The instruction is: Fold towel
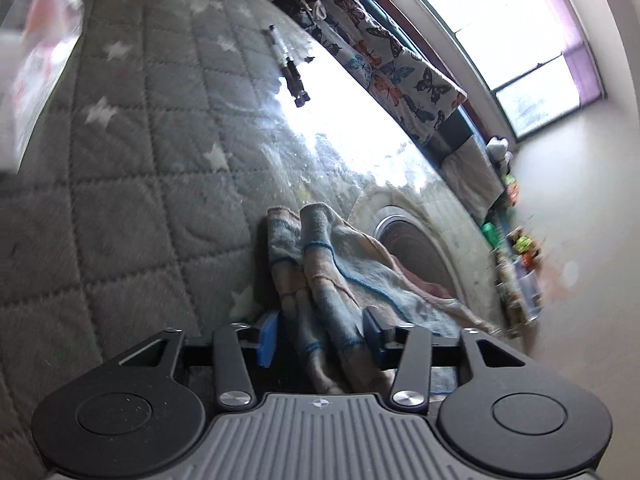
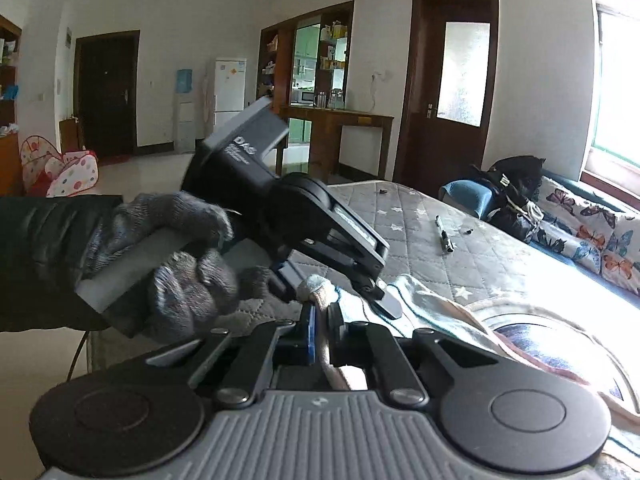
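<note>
A crumpled towel (image 1: 352, 272), blue, pink and beige with a blue stitched edge, lies on a grey quilted surface (image 1: 120, 200) dotted with white stars. In the left wrist view my left gripper (image 1: 320, 334) is open, its blue pads set wide on either side of a bunched ridge of the towel. The right wrist view shows my right gripper (image 2: 322, 332) shut on a raised fold of the towel (image 2: 432, 304). Just beyond it a gloved hand (image 2: 188, 264) holds the left gripper (image 2: 336, 290), whose fingers straddle the same fold.
A pen (image 1: 288, 68) lies further along the surface, also visible as the pen (image 2: 444, 236) beside small black bits (image 2: 466, 231). A butterfly-print sofa cover (image 2: 592, 236) and a black bag (image 2: 516, 184) flank the far side. Bright window glare falls across the surface.
</note>
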Demonstrator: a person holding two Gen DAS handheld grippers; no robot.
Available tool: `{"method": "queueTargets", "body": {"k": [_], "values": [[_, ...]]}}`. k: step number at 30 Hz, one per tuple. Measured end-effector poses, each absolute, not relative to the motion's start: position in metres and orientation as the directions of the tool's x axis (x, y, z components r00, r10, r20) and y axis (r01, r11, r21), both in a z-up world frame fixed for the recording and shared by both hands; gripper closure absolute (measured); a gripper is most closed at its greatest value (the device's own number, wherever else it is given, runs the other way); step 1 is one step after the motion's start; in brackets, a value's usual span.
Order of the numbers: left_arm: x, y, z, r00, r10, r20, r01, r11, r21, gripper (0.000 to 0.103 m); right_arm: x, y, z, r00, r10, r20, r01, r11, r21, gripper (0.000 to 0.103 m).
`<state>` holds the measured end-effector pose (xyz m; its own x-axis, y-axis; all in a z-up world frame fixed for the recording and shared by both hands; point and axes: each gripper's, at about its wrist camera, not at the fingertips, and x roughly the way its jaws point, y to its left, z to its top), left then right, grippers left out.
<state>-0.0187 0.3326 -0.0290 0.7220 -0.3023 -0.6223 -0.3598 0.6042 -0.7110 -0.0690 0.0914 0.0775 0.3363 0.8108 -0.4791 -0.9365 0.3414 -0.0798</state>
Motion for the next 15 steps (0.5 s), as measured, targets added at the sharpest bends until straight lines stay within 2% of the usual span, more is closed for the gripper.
{"method": "queueTargets", "body": {"k": [6,7,9,10,11,15], "values": [[-0.017,0.33,-0.032,0.728,-0.327,-0.603,-0.357,0.57,-0.74,0.05,-0.072,0.097,0.073,0.33,0.807,-0.49,-0.941,0.326,-0.095,0.098],[-0.015,0.328,-0.032,0.724,-0.33,-0.605,-0.355,0.575,-0.738,0.053,-0.069,0.096,0.073,0.33,0.808,-0.489,-0.941,0.325,-0.097,0.098],[-0.011,0.323,-0.031,0.716,-0.33,-0.615,-0.351,0.591,-0.726,0.078,-0.068,0.097,0.073,0.328,0.808,-0.489,-0.941,0.325,-0.094,0.098],[-0.009,0.321,-0.032,0.712,-0.331,-0.619,-0.35,0.597,-0.722,0.081,-0.066,0.097,0.074,0.324,0.808,-0.491,-0.942,0.324,-0.088,0.098],[-0.009,0.321,-0.031,0.712,-0.329,-0.62,-0.349,0.601,-0.719,0.087,-0.065,0.097,0.074,0.321,0.808,-0.493,-0.943,0.324,-0.083,0.098],[-0.011,0.318,-0.024,0.723,-0.313,-0.616,-0.331,0.625,-0.707,0.091,-0.057,0.091,0.075,0.321,0.803,-0.503,-0.939,0.339,-0.059,0.091]]}}
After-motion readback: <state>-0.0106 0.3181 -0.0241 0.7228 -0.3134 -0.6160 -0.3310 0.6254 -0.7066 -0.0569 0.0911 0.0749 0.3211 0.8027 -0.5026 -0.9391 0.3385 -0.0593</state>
